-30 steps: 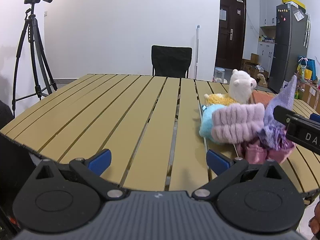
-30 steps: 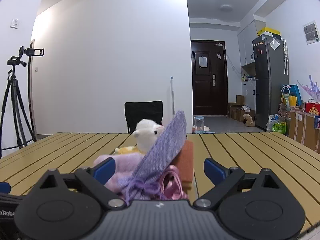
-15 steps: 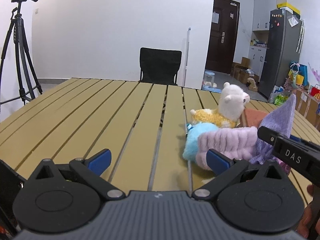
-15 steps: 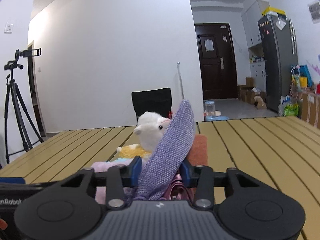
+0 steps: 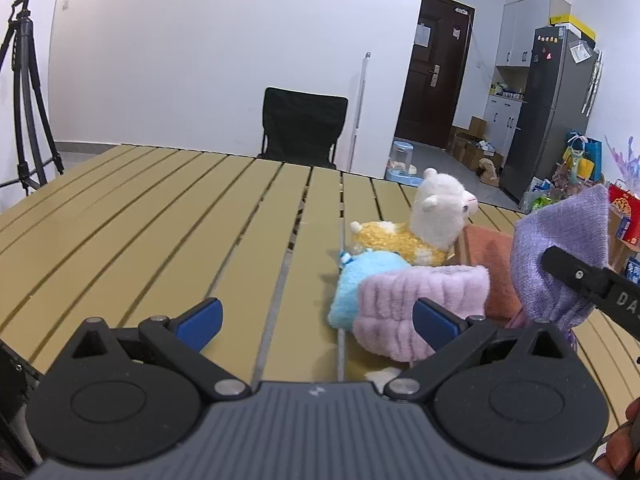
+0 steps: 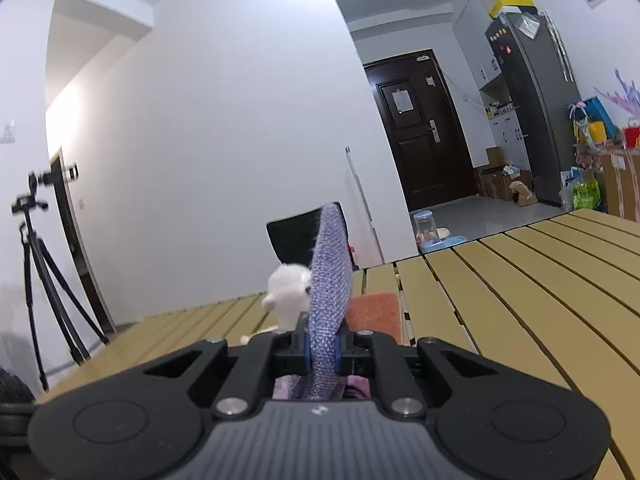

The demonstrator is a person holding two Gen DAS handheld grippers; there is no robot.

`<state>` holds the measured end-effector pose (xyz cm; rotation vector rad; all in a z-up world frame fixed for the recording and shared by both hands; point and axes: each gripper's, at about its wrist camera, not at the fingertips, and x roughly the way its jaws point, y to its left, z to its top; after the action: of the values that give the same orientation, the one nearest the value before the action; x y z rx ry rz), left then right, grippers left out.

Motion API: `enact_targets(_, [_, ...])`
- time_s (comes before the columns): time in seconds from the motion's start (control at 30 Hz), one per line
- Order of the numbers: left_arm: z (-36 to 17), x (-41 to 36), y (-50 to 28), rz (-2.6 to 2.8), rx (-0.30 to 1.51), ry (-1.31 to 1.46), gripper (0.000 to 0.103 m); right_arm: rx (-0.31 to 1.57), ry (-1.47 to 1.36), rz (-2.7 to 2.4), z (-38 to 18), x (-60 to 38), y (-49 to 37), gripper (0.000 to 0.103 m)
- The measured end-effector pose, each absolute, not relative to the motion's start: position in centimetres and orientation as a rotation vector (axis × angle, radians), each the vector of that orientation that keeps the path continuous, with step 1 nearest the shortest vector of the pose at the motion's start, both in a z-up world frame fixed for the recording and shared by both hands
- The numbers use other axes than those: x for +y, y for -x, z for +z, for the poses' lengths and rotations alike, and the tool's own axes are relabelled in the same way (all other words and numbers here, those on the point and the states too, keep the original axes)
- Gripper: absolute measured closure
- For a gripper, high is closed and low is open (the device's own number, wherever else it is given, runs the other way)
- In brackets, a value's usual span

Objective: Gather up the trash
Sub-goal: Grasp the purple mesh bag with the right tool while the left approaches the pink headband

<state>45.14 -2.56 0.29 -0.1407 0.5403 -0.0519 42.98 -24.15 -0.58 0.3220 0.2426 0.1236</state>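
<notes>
My right gripper [image 6: 322, 354] is shut on a purple knitted cloth [image 6: 330, 280], which stands up between its blue pads. The cloth [image 5: 560, 256] and the right gripper's black finger also show at the right of the left wrist view. My left gripper [image 5: 316, 318] is open and empty, low over the table's near edge. Just ahead of its right finger lies a pile: a pink fluffy headband [image 5: 416, 304], a light blue plush [image 5: 360, 280], a white and yellow alpaca plush [image 5: 432, 216] and an orange cloth [image 5: 492, 264].
The yellow slatted table [image 5: 160, 216] stretches left and far. A black chair [image 5: 302, 128] stands behind it. A camera tripod [image 5: 24, 80] stands at the left. A fridge [image 5: 552, 112], boxes and bags are off to the right.
My right gripper has closed on the purple cloth and tilted upward with it. My left gripper has stayed open and shifted a little toward the pile.
</notes>
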Motion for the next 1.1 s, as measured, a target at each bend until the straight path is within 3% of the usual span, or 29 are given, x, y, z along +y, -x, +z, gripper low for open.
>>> enact_targets(0.37, [0.7, -4.7, -46.1, -0.113, 0.541, 0.175, 0.0, 0.174, -0.453, 0.087, -0.9, -29.5, -41.1, 0.093])
enact_targets(1.1, [-1.4, -8.3, -49.7, -0.127, 0.611, 0.16, 0.0, 0.269, -0.408, -0.06, -3.5, -33.7, -41.7, 0.093])
